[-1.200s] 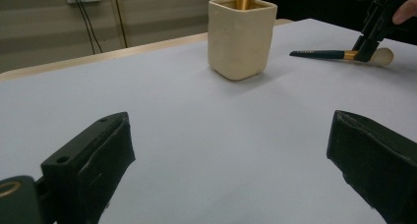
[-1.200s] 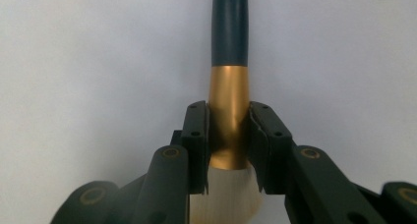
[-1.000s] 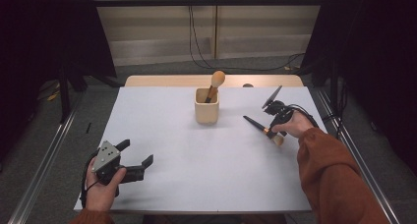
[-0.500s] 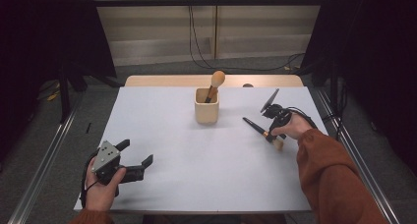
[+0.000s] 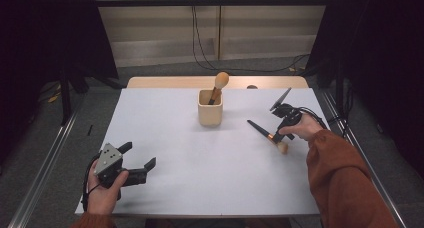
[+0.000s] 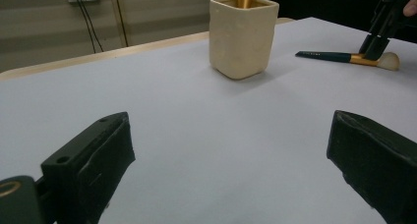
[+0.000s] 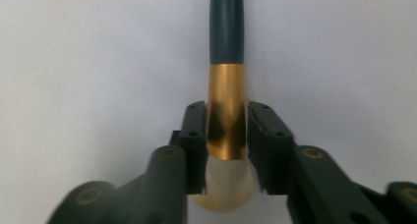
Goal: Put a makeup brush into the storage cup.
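Observation:
A makeup brush [image 5: 262, 131] with a dark handle, gold ferrule [image 7: 226, 111] and pale bristles lies low over the white table at the right. My right gripper [image 5: 276, 136] comes down on it from above and is shut on the ferrule. In the left gripper view the brush [image 6: 339, 57] lies level at the table surface; I cannot tell whether it touches. A cream square cup [image 5: 210, 110] stands at the middle back and holds a second brush [image 5: 220, 83], head up. My left gripper [image 5: 139, 154] rests at the front left, open, with nothing between its jaws.
The white table [image 5: 200, 178] has bare room between the cup [image 6: 243, 37] and my left gripper [image 6: 231, 155]. A wooden strip [image 5: 165, 82] runs along the far edge. Metal rails and cables lie on the floor around the table.
My right gripper has shifted only slightly with the brush held in it. The left hand has kept still.

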`<state>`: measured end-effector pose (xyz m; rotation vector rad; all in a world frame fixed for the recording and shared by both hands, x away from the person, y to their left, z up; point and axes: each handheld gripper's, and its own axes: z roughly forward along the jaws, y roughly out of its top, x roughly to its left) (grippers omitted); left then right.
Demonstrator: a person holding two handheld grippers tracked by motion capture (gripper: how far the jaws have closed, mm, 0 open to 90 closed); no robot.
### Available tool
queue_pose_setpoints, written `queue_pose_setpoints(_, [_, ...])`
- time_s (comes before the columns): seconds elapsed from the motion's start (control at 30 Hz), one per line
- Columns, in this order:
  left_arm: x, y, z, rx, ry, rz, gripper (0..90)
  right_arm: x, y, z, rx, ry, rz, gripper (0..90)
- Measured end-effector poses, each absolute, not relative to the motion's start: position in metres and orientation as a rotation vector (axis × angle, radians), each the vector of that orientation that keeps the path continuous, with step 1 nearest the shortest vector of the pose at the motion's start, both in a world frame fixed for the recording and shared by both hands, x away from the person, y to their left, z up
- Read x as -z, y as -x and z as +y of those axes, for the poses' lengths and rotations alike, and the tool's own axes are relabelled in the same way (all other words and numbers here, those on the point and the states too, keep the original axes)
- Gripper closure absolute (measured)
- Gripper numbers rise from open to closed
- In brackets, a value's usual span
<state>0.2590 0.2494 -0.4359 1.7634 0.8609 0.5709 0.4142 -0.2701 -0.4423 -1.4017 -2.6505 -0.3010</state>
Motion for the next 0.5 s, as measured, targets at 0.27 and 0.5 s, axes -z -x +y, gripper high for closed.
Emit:
queue_pose_setpoints(0.27, [0.436, -0.2591, 0.2495, -0.57, -1.766, 0.861, 3.6, 0.4446, -0.4156, -0.2659, 0.274, 1.35, -2.665, 73.3])
queue_pose_setpoints(0.5, [0.436, -0.259, 0.2491, -0.569, -1.772, 0.856, 3.6, 0.4483, -0.4185, -0.2611, 0.209, 1.336, -2.684, 72.7])
